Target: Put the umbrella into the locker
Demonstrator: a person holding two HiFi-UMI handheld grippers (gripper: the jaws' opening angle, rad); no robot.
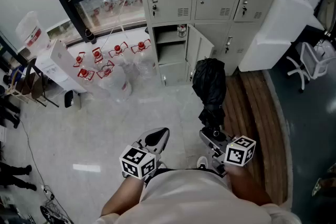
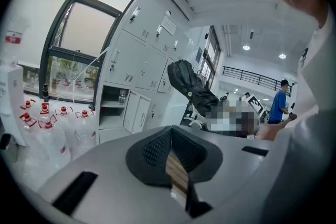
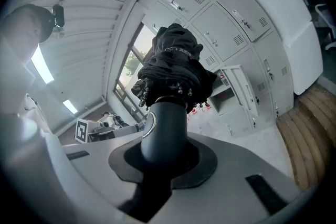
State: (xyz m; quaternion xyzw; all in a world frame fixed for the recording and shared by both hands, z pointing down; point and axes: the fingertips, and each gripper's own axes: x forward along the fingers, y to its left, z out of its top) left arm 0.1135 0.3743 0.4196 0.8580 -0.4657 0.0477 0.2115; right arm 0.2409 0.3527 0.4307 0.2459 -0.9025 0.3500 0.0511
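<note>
A folded black umbrella (image 1: 209,84) sticks out toward the lockers, and my right gripper (image 1: 211,137) is shut on its thick dark handle (image 3: 163,131). In the right gripper view the bunched canopy (image 3: 173,68) hides part of the locker wall. One grey locker (image 1: 172,50) in the lower row stands open, its door (image 1: 200,51) swung to the right, with shelves inside; it lies ahead and slightly left of the umbrella tip. The open locker (image 2: 113,107) and the umbrella (image 2: 189,84) also show in the left gripper view. My left gripper (image 1: 156,139) is shut with nothing in it, beside the right one.
Several large water bottles with red caps (image 1: 107,63) crowd the floor left of the open locker. A white box (image 1: 278,29) leans against the lockers on the right, above a wooden floor strip (image 1: 257,128) and a white chair (image 1: 310,63). A person in blue (image 2: 278,105) stands far behind.
</note>
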